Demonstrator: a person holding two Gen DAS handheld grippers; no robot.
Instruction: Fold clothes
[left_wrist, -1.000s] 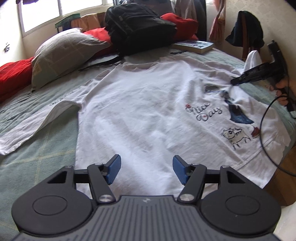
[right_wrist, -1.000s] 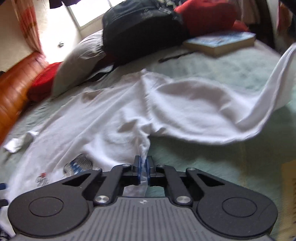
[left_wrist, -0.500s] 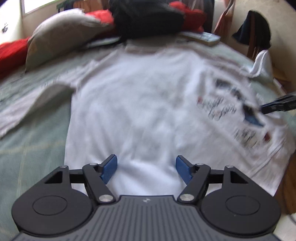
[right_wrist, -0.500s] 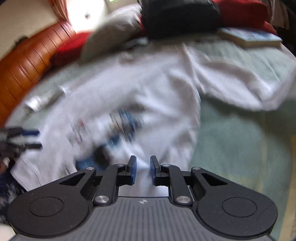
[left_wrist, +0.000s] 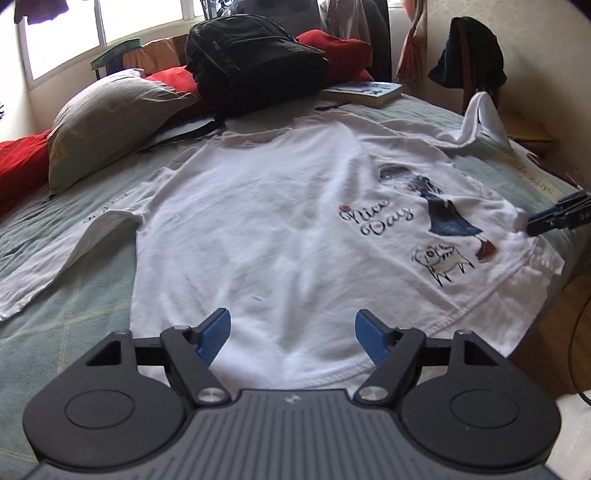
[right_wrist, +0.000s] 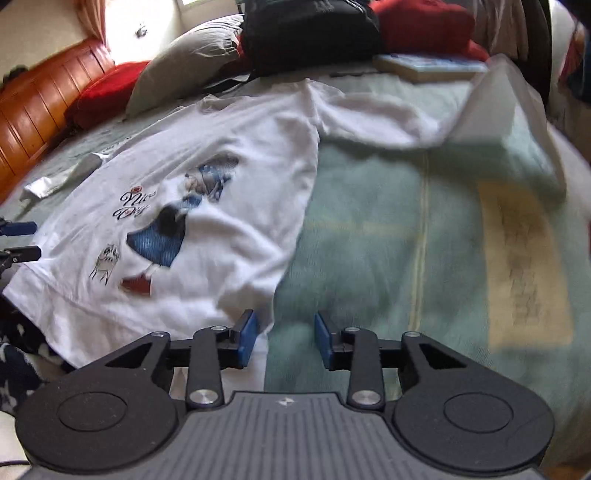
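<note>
Both claws tilted down over T-shirt (left_wrist: 266, 229), jaws opening.

T-shirt (left_wrist: 266, 221) spread flat on bed (left_wrist: 74, 295), hem nearest, collar toward far end. Pillow (left_wrist: 110, 118) behind shirt, far left. Backpack (left_wrist: 255, 55) behind collar, right of pillow. Book (left_wrist: 364, 92) on bed, right of backpack. One sleeve (left_wrist: 48, 266) lies out to left; other sleeve (left_wrist: 480, 118) stands raised, far right.
</note>
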